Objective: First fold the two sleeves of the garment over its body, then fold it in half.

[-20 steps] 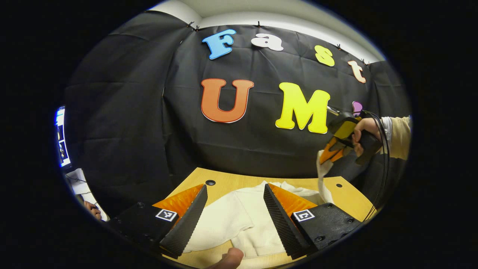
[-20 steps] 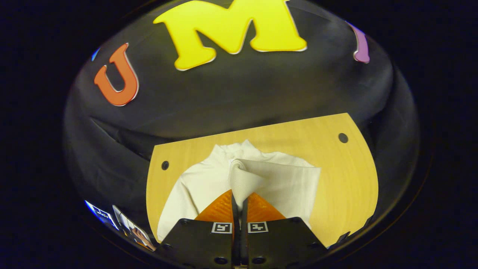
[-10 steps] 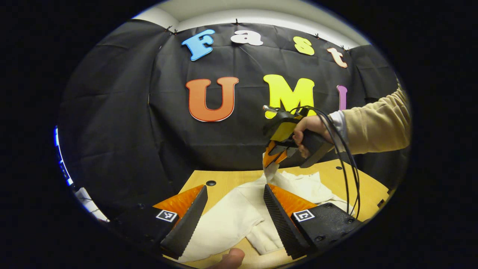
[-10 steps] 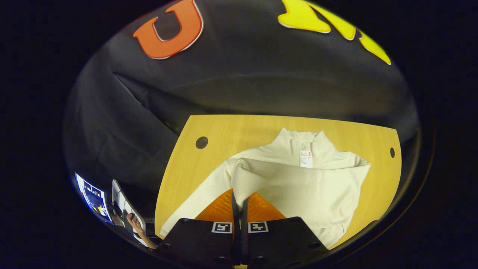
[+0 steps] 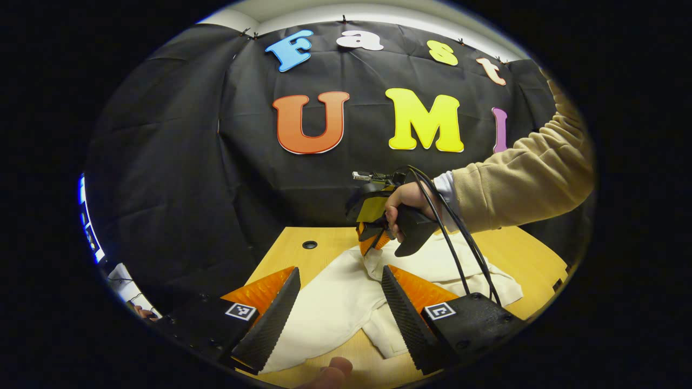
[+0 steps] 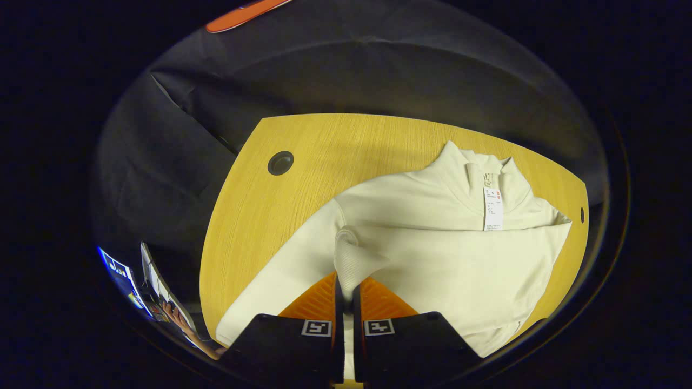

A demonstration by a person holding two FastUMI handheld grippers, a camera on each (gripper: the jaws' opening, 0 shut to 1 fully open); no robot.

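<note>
Right gripper clamped hard on the cuff of one sleeve, both fingers squeezing the ribbed end, with the sleeve drawn flat across the chest of the cream garment — held that way, by the look of it, to lay the sleeve over the body as the task wants. Same gripper seen from the left gripper view, low over the cloth, a hand and tan sleeve behind it at about 2 o'clock. Left gripper spread wide, fingers apart and grasping nothing, hovering above the other sleeve, probably standing ready for it. Garment lying on the wooden table; in the right gripper view, collar toward 1 o'clock with a white tag hanging below it, hem end toward 5 o'clock, so long axis running roughly 1 to 7. Other sleeve trailing out toward 7 o'clock, off the body, not folded in. Half fold not yet there: body lying open at full length.
</note>
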